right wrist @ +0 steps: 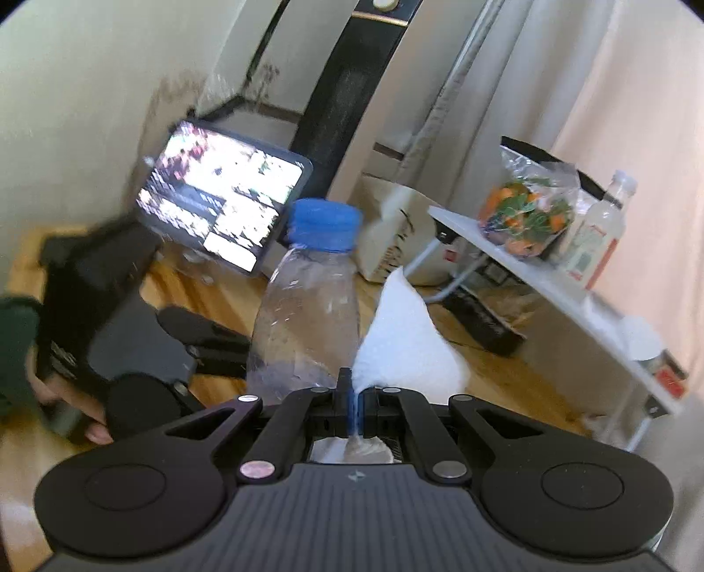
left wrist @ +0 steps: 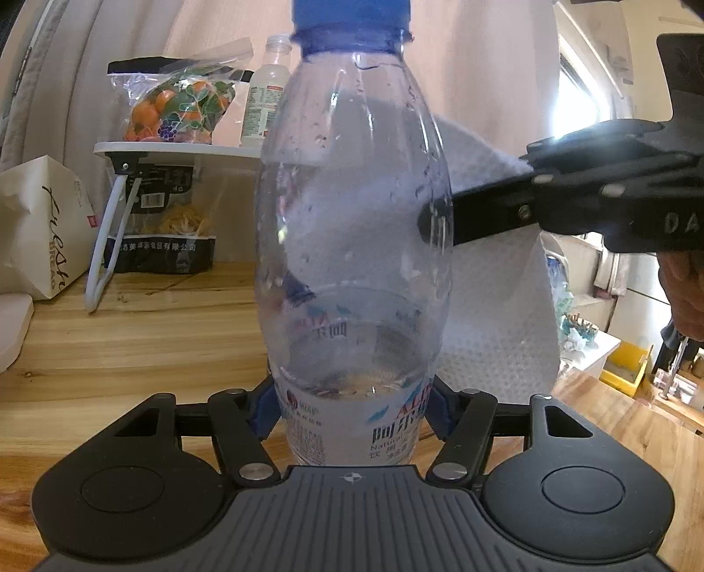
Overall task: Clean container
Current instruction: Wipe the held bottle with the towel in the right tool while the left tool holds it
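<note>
the clear plastic water bottle (left wrist: 352, 246) with the blue cap (left wrist: 352, 20) stands upright above the wooden table (left wrist: 132, 343), clamped low on its labelled body by the left gripper (left wrist: 352, 413), whose blue-padded fingers press either side of the label. the right gripper (right wrist: 352, 396) has its jaws pinched tight on a white paper towel (right wrist: 405, 334), which fans out just beside the bottle's far shoulder; in the left wrist view the same towel (left wrist: 493, 308) hangs behind the bottle, and the right gripper's (left wrist: 433, 222) fingertip looks to be against the wall. the main risk, as i judge it, is the hold: the bottle is thin, wet with droplets and nearly empty, so sideways wiping pressure up high could tilt it or twist it out of the low clamp. squeezing harder to prevent that may crumple the wall. the towel is held only by a bunched corner, so a dragging stroke could pull it free or tear it. a wide swing might also reach the small folding table (right wrist: 550, 281), where a bag of oranges (right wrist: 523, 215) and another bottle (right wrist: 598, 233) stand.
</note>
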Available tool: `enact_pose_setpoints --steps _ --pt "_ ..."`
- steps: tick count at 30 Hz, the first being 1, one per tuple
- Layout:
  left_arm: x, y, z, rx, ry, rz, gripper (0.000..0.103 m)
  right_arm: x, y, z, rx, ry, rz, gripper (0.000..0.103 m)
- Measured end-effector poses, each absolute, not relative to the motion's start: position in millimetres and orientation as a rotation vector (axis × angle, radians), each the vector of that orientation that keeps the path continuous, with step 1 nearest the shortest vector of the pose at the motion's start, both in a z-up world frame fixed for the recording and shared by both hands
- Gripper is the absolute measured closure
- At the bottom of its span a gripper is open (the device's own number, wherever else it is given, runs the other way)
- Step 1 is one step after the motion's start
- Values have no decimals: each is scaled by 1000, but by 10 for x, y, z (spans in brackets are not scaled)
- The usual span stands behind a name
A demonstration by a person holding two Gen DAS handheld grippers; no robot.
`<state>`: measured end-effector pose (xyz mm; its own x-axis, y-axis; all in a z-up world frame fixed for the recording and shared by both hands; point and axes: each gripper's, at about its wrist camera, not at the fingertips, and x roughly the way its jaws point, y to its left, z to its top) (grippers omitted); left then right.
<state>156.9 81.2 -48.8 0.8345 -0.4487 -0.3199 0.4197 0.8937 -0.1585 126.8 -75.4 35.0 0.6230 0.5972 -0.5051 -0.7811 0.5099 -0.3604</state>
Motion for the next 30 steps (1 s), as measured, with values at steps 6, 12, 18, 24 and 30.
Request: enact_pose_setpoints --steps 6,12,18,24,30 --pt "1582 831 -491 -91 360 -461 38 1323 -868 404 -510 359 855 98" --pt "1559 788 -482 -44 352 -477 38 1392 -1216 599 -191 363 966 98" --pt "1577 847 -484 -81 344 -494 38 1601 -1363 620 96 400 1092 98" --pt "1543 860 -477 -100 320 -525 38 1946 -1559 289 429 492 1180 98" --pt "1506 870 -468 -110 299 -547 38 2039 -1562 116 453 549 1168 98"
